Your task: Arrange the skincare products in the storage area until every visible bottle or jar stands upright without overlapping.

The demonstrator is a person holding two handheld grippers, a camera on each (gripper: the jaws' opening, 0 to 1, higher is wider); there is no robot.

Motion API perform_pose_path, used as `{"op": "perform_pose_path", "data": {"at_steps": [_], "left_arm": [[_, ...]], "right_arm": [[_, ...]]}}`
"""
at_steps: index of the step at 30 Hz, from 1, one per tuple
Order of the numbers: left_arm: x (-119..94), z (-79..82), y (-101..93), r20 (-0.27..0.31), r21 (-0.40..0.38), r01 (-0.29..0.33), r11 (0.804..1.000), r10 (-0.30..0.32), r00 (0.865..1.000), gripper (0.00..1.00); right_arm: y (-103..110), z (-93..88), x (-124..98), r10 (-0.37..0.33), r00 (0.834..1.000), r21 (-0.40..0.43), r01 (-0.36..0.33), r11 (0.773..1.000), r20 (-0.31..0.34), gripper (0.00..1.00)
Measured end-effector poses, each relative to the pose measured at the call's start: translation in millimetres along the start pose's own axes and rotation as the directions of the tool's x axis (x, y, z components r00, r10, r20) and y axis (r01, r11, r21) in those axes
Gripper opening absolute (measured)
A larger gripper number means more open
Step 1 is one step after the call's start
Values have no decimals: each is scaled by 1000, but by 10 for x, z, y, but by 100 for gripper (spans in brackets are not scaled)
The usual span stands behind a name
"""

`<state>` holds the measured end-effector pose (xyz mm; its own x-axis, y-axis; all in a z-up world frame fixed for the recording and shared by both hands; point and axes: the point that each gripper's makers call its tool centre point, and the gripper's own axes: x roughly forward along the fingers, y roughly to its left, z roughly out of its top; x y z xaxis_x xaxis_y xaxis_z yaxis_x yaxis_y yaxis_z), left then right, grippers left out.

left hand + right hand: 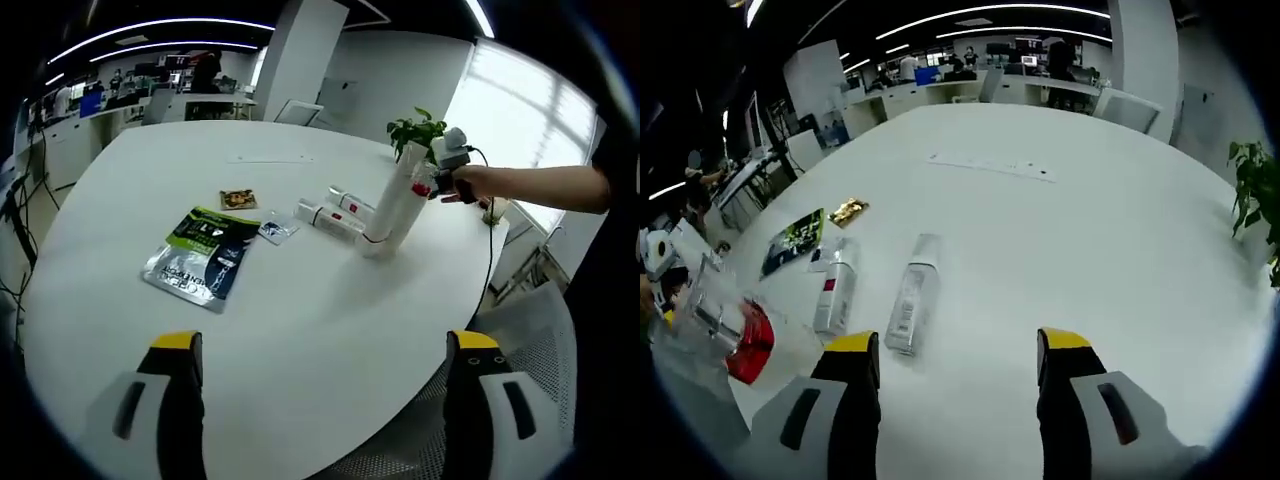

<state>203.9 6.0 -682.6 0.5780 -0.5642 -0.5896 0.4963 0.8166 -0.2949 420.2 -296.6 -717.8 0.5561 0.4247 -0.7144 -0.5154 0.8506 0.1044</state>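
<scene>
Holding both grippers low over the round white table (300,330), I see my left gripper (325,375) with its yellow-tipped jaws spread wide and nothing between them, bare tabletop below. In the right gripper view my right gripper (955,375) is likewise spread apart and empty, its jaws hanging just short of the near end of a white tube (912,292) that lies flat on the table. Just beside that one, to its left, lies a second tube with a red mark (835,290), also on its side; the two are close but I cannot tell if they touch. In the left gripper view the same pair lie side by side past the middle of the table, the plain tube (325,216) and the red-marked one (352,205). Nearer me on that side sits a dark and silver pouch (200,255), flat, with a small clear sachet (275,230) just beyond it and a little brown packet (238,199) farther on. Right of the tubes my other gripper (400,205) reaches in, tilted down to the table, a hand (470,185) behind it. A green plant (418,130) stands at the far edge
</scene>
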Motion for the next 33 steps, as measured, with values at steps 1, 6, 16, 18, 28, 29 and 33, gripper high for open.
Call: {"op": "perform_pose_path", "data": {"at_steps": [1, 6, 16, 18, 28, 29, 33], "left_arm": [[10, 1, -15, -4, 7, 1, 1000, -1, 1000, 94], [51, -34, 27, -26, 25, 4, 1000, -3, 1000, 94], [79, -80, 109, -38, 26, 5, 1000, -4, 999, 94], [76, -79, 106, -40, 25, 8, 1000, -7, 999, 94], [115, 50, 130, -24, 34, 4, 999, -3, 1000, 94], [119, 61, 132, -23, 37, 5, 999, -4, 1000, 94], [140, 100, 127, -21, 42, 9, 999, -8, 1000, 94]], "right_arm": [[9, 24, 41, 1, 1000, 3, -1, 1000, -1, 61], [143, 73, 151, 20, 1000, 38, -21, 999, 10, 57], [228, 94, 453, 56, 998, 12, -56, 998, -22, 53], [258, 103, 474, 62, 998, 11, -61, 998, -24, 51], [384, 137, 644, 81, 996, -20, -82, 996, -38, 45], [397, 136, 656, 83, 996, -30, -84, 996, -42, 44], [433, 122, 703, 84, 994, -85, -90, 992, -67, 35]]}}
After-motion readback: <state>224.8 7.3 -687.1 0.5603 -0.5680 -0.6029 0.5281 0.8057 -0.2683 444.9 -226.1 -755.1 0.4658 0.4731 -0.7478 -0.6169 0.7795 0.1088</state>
